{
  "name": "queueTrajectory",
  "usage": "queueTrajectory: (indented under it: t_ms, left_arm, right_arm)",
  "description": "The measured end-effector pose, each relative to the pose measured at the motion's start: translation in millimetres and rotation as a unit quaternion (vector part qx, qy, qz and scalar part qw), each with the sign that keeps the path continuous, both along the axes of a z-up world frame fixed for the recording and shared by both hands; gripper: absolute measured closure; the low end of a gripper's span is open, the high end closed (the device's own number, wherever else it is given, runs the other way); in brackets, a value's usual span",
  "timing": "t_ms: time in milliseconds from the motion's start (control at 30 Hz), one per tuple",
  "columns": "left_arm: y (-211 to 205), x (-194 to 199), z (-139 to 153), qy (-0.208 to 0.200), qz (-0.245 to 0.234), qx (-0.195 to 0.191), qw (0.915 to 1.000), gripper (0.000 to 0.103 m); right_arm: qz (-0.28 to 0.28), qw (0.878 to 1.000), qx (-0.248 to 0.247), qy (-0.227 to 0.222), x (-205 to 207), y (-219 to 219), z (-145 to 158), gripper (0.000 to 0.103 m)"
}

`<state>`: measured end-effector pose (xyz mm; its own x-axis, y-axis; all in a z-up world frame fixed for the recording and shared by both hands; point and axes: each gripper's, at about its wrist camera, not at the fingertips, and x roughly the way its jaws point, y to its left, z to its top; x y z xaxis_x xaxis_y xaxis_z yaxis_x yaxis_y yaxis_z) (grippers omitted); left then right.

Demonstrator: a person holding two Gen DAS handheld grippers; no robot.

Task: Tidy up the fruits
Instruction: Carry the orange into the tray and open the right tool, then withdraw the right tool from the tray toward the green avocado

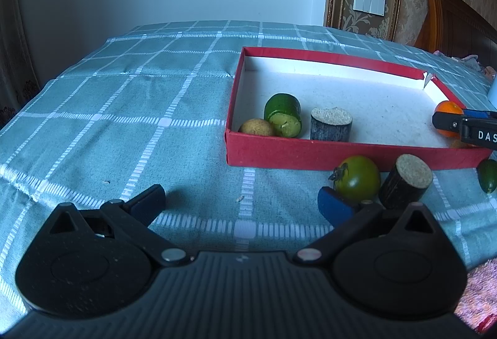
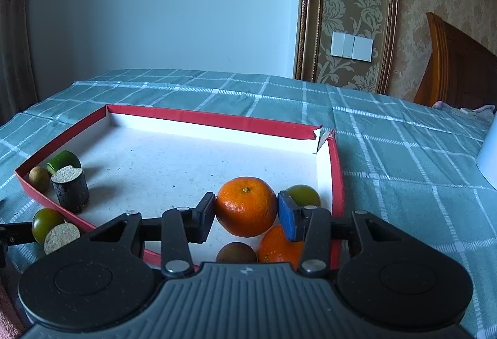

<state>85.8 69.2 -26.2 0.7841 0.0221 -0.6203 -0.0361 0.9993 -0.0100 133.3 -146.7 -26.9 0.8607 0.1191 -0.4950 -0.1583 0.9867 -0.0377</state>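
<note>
Right now my right gripper [image 2: 246, 211] has an orange [image 2: 246, 206] between its pads, over the near right corner of the red box [image 2: 205, 118]; both pads sit against the peel, so I read it as grasped, though I cannot tell how firmly. Just below it lie a second orange [image 2: 276, 245] and a kiwi [image 2: 236, 252], and a green fruit [image 2: 306, 195] sits behind my right pad. That crowding is the risk: if I let go from here, the orange may land on its neighbours and roll, or knock one toward the low wall. The peel is smooth and round, so a loose pinch could let it slip sideways before I choose the spot. My left gripper [image 1: 242, 203] is spread wide and holds nothing, low over the cloth [image 1: 124, 121] outside the box. Just ahead of its right pad are a green tomato [image 1: 357, 177] and a dark stub [image 1: 405, 182], close together; closing on one could nudge the other, and the tomato would roll. Ahead, inside the box's left end, are a cucumber piece [image 1: 283, 115], a small brown fruit [image 1: 256, 127] and another stub [image 1: 330, 124].
</note>
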Motion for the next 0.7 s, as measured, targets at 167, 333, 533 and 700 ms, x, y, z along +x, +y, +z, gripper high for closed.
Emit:
queueTrajectory:
  t_ms: [167, 333, 533, 700]
  left_arm:
    - [0, 0, 0, 0.000, 0.000, 0.000, 1.0000, 0.000]
    - [0, 0, 0, 0.000, 0.000, 0.000, 1.0000, 0.000]
    - [0, 0, 0, 0.000, 0.000, 0.000, 1.0000, 0.000]
    - [0, 0, 0, 0.000, 0.000, 0.001, 1.0000, 0.000]
  right_arm:
    - [-0.002, 1.000, 0.002, -0.007, -2, -1, 2, 0.059]
    - [-0.015, 0.999, 0.028, -0.030, -21, -17, 15, 0.058]
    - [-0.033, 0.994, 0.080, -0.061, -69, -46, 25, 0.040]
    - [-0.045, 0.991, 0.117, -0.052, -100, -62, 11, 0.037]
